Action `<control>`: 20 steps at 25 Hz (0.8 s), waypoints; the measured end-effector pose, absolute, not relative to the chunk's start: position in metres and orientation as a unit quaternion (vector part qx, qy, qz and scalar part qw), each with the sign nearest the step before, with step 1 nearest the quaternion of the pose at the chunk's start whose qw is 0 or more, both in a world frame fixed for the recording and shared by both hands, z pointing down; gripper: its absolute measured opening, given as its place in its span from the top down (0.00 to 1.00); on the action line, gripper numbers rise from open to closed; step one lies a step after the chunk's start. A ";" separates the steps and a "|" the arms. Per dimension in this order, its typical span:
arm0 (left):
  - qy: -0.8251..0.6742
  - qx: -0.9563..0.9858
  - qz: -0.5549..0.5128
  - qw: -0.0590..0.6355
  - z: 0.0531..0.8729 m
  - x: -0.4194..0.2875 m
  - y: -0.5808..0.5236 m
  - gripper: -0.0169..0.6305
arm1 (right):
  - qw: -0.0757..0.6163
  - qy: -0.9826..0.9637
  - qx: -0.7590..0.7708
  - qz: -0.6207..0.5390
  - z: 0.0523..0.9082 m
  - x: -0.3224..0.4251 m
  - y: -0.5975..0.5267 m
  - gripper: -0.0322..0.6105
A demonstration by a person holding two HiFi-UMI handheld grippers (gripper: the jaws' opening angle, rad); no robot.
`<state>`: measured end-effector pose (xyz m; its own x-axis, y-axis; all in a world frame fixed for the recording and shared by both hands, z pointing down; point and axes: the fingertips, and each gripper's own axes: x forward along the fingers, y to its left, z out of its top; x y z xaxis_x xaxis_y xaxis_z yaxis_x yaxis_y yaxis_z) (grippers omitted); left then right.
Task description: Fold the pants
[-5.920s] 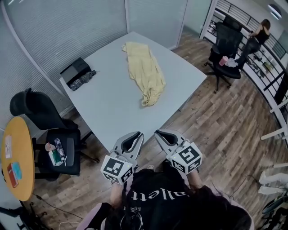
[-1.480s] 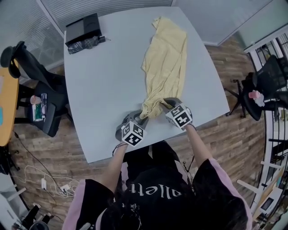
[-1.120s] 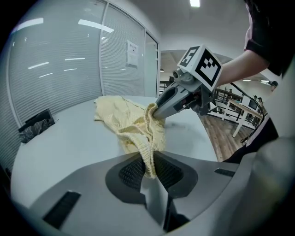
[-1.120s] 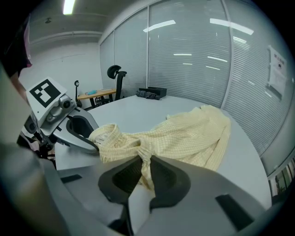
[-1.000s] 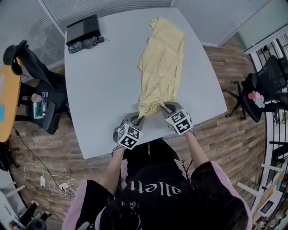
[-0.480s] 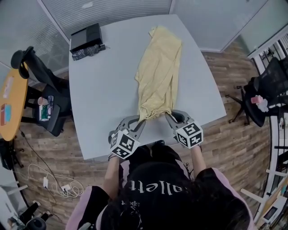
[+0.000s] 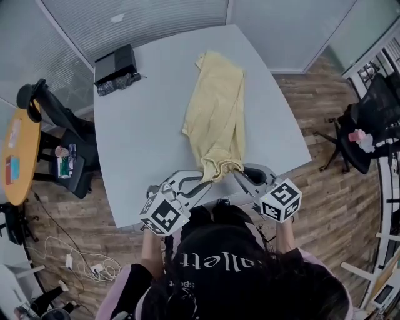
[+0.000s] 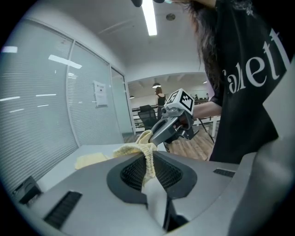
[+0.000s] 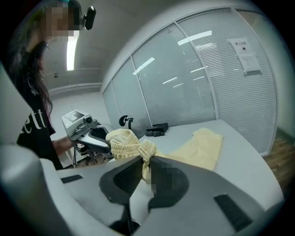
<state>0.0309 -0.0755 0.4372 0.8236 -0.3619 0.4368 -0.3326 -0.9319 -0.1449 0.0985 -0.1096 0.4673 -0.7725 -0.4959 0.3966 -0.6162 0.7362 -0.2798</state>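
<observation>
We had the left hand-held gripper [image 7: 202, 182] and right hand-held gripper [image 7: 238, 174] each pinching the pants [image 7: 215, 115] at the waistband, raised off the counter [image 7: 140, 131]. We judged no fold made yet.

Grey table [image 7: 137, 137] on wood-plank floor [image 7: 315, 200], blinded glass walls [image 7: 156, 19], black office chair [image 7: 375, 100]

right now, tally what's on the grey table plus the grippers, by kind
pants: 1
black box: 1
dark bundle beside the box: 1
grippers: 2 (left gripper, right gripper, both shut on the pants)
total: 5
</observation>
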 end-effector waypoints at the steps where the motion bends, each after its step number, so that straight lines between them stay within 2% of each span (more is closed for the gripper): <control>1: 0.167 -0.957 -0.233 0.039 0.430 0.036 -0.073 0.88 | 0.149 -0.922 0.295 0.200 0.460 0.101 -0.106 0.88; 8: 0.147 -0.962 -0.220 0.068 0.407 0.052 -0.087 0.88 | 0.140 -0.931 0.283 0.184 0.434 0.123 -0.109 0.88; 20: 0.174 -0.940 -0.270 0.116 0.409 0.067 -0.170 0.88 | 0.158 -0.931 0.300 0.137 0.440 0.143 -0.193 0.88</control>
